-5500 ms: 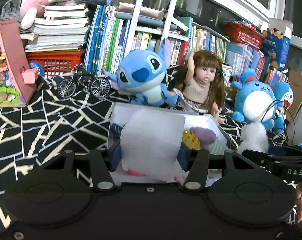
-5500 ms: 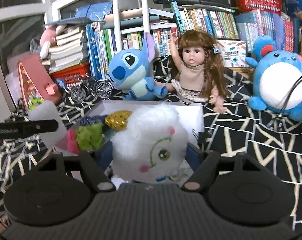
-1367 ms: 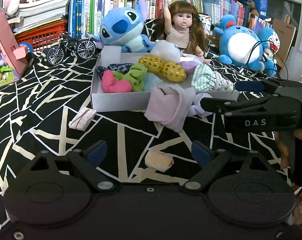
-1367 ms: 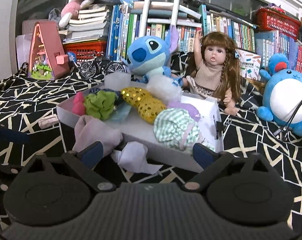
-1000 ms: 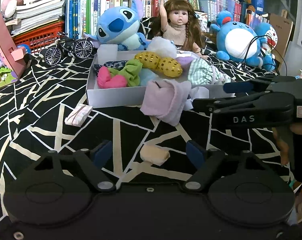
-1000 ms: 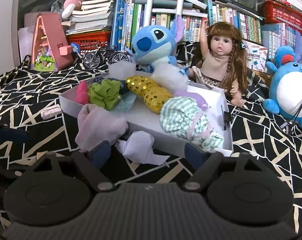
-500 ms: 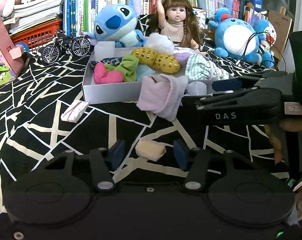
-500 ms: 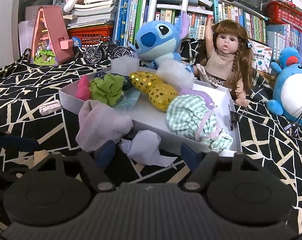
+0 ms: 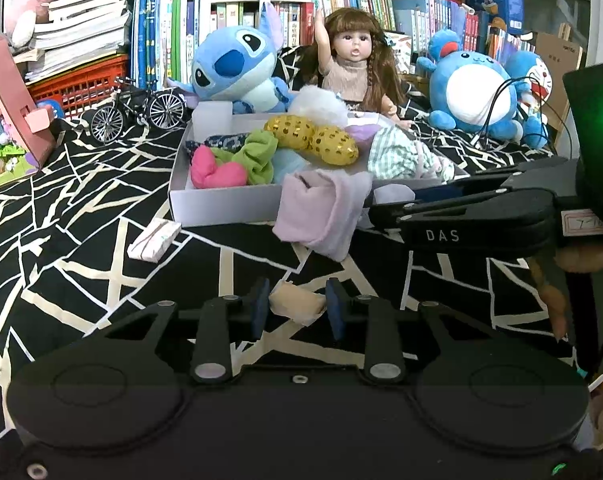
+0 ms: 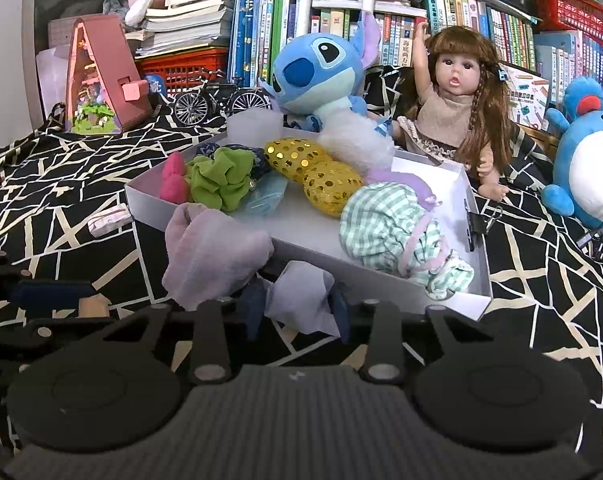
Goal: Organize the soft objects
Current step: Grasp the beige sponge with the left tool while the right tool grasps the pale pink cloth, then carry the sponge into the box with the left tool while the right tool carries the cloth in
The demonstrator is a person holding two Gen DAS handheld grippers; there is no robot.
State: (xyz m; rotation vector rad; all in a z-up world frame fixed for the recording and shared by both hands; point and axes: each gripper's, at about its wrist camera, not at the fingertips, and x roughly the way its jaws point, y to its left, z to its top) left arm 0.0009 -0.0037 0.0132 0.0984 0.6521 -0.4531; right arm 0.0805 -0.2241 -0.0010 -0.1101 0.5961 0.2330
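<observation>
Our left gripper (image 9: 297, 309) sits low over the black-and-white patterned cloth (image 9: 81, 216), its two blue pads pressed against either side of a small cream sponge (image 9: 296, 307); we judge it clenched on that piece, though the sponge rests on the cloth, not yet lifted. Our right gripper (image 10: 297, 307) is likewise closed in on a pale lilac tissue-like cloth (image 10: 301, 296) lying just in front of the near wall of the white box (image 10: 385, 276), its pads pinching the crumpled fabric from both sides.

Each claw comes in flat and low, probably because these soft things give under pressure and are best squeezed from the sides where they lie.

Just left of the right gripper, a mauve sock (image 10: 213, 256) droops over the box's near wall, half in and half out, so it likely needs tucking in. Inside the box lie a pink scrunchie (image 10: 173, 184), a green scrunchie (image 10: 221, 180), two gold sequined pieces (image 10: 313, 172), a white fluffy toy (image 10: 357, 144) and a green checked cloth (image 10: 393, 232), heaped loosely together.

A small wrapped packet (image 9: 154, 237) waits on the cloth to the left of the box. Farther back, a blue plush (image 9: 237, 68) and a doll (image 9: 353, 64) sit against the bookshelf (image 9: 221, 12).
</observation>
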